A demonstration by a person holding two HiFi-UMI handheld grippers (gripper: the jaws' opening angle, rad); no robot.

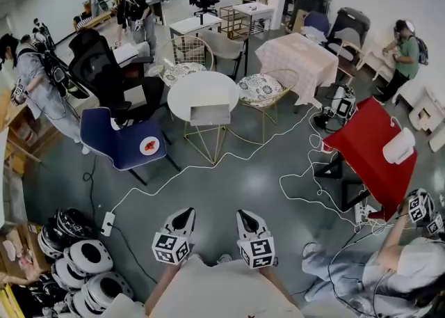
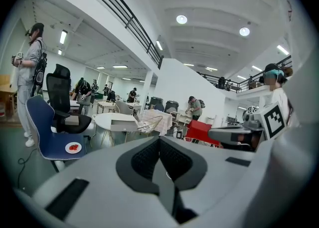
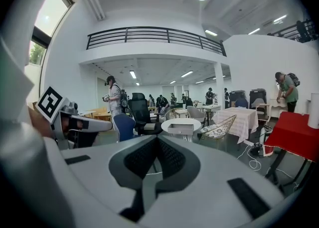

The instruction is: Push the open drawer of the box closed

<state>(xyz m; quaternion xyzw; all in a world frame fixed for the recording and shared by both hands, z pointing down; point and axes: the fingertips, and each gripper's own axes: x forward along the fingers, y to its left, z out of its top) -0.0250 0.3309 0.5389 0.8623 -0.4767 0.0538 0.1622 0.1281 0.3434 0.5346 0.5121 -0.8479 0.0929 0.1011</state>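
Round white tabletop (image 1: 186, 91) on thin gold wire legs. One item on it: a grey rectangular box (image 1: 209, 114), set at the near edge. Dark grey polished floor (image 1: 229, 184) beneath carries loose white cables (image 1: 292, 191) running right of the legs, and a white power strip (image 1: 107, 223) at left.

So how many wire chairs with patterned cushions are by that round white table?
2: one wire chair behind the table, toward its left, the other at its right. More may be hidden.
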